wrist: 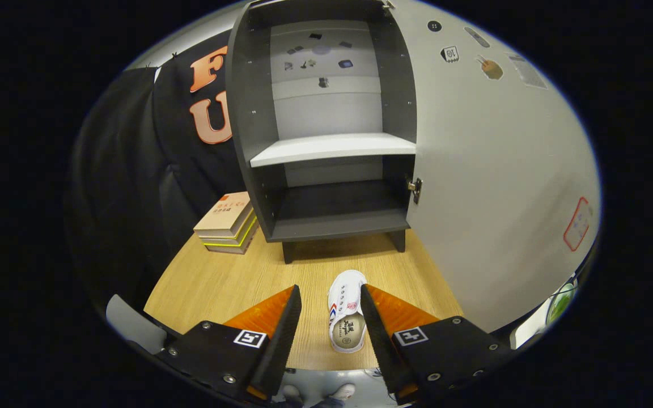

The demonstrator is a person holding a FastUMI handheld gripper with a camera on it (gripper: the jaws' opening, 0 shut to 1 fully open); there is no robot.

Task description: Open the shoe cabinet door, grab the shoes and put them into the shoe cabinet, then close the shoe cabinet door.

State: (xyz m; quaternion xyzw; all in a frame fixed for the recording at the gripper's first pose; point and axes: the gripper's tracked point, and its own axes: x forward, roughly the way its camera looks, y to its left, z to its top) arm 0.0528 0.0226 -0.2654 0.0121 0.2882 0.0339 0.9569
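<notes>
Shoe (347,309) position decides the next move: the white sneaker lies on the wooden table (219,283) between the spread fingers of the gripper (331,314), nearer the right one, and neither clearly presses it. Its long axis runs toward twelve o'clock, toe first, straight at the shoe cabinet (326,147). The cabinet's door (491,187) already stands open at two o'clock.
</notes>
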